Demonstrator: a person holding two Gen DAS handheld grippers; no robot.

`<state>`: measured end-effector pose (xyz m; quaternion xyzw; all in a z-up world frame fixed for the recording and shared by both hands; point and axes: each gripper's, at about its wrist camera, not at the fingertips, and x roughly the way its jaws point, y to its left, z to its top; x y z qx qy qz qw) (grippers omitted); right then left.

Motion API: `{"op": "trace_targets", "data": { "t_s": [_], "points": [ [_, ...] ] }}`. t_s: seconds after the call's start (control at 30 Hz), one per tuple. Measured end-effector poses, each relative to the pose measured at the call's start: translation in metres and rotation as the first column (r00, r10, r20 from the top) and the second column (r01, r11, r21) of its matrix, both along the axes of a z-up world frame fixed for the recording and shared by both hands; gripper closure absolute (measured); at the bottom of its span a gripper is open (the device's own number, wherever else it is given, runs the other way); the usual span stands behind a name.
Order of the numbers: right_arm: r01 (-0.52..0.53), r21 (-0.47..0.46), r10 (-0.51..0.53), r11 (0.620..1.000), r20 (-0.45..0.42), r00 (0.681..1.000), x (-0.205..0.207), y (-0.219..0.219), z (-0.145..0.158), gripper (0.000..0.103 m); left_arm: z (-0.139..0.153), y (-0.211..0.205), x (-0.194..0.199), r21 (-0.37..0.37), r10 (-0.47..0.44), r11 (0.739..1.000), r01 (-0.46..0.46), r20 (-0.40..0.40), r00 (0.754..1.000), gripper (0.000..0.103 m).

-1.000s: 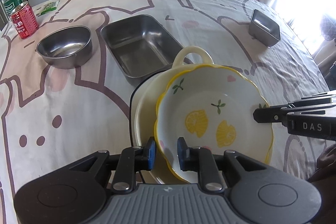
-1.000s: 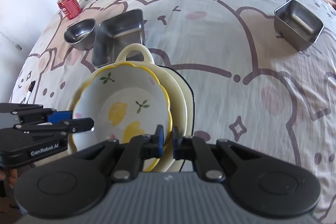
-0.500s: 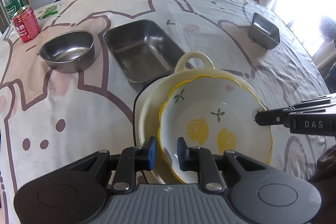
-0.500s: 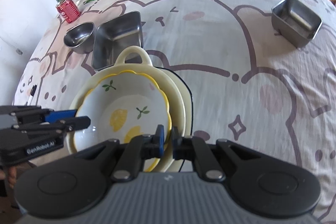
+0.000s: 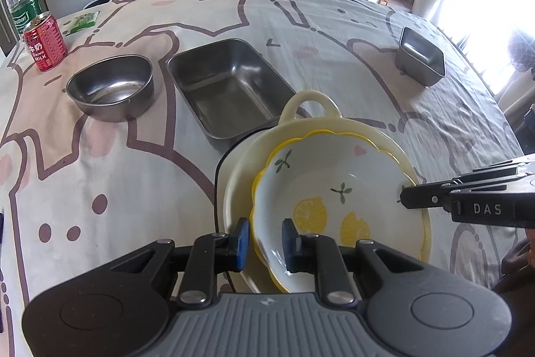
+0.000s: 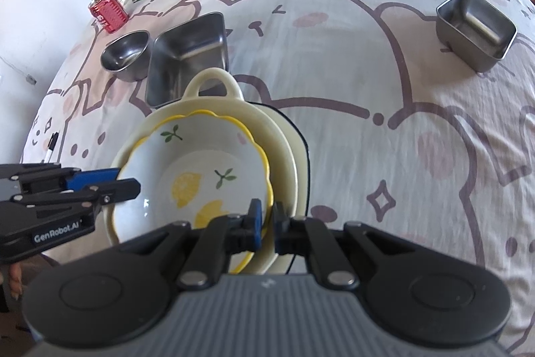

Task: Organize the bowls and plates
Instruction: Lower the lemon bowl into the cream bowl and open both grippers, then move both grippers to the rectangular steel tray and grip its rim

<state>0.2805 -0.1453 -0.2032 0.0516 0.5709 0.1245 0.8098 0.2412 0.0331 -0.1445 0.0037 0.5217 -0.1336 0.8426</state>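
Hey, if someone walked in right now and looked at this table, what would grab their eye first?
First, the lemon-patterned bowl with its wavy yellow rim, nested in a cream handled dish at the near edge, with the left gripper and right gripper each clamped on its rim from opposite sides. Behind it sit a rectangular steel tray and a round steel bowl, with a red milk can at far left.

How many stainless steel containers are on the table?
3: a round bowl near the red can, a rectangular tray beside that bowl, and a small square tub alone at the far right.
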Motion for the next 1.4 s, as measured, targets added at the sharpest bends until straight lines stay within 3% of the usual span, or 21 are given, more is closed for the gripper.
{"op": "trace_targets", "data": {
  "t_s": [0.4,0.6,0.87,0.9,0.97,1.03,1.1,1.23,1.4],
  "points": [
    [-0.004,-0.004,0.004,1.0,-0.006,1.0,0.001,0.002,-0.003,0.094,0.001,0.003,-0.001,-0.009,0.004,1.0,-0.004,-0.001,1.0,0.081],
    [-0.004,0.013,0.004,1.0,0.007,1.0,0.001,0.002,0.005,0.082,0.004,0.004,-0.002,-0.014,0.006,1.0,-0.006,0.007,1.0,0.081],
    [-0.018,0.032,0.017,0.999,0.029,0.999,-0.002,0.001,0.012,0.075,0.008,0.005,-0.003,-0.011,0.001,1.0,-0.001,0.009,1.0,0.079],
    [-0.022,0.039,0.021,0.999,0.032,0.999,-0.003,0.001,0.013,0.067,0.01,0.006,-0.003,-0.015,0.002,1.0,-0.001,0.012,1.0,0.076],
    [-0.032,0.046,0.029,0.998,0.049,0.998,-0.006,0.001,0.019,0.054,0.014,0.008,-0.004,-0.033,0.0,0.999,0.001,0.021,1.0,0.061],
    [-0.04,0.042,0.036,0.998,0.079,0.996,-0.008,0.001,0.025,0.042,0.022,0.009,-0.005,-0.039,0.002,0.999,0.0,0.055,0.998,0.036],
    [-0.043,0.038,0.038,0.998,0.118,0.992,-0.009,-0.001,0.033,0.032,0.03,0.01,-0.006,-0.054,0.004,0.999,0.001,0.093,0.996,0.03],
    [-0.018,0.062,0.005,0.998,0.198,0.98,-0.007,-0.011,0.048,0.023,0.042,0.014,0.002,-0.091,0.045,0.995,-0.033,0.129,0.991,0.018],
    [0.021,0.108,-0.053,0.994,0.304,0.951,0.006,-0.023,0.062,0.007,0.055,0.022,0.023,-0.108,0.121,0.989,-0.102,0.188,0.975,0.011]
  ]
}}
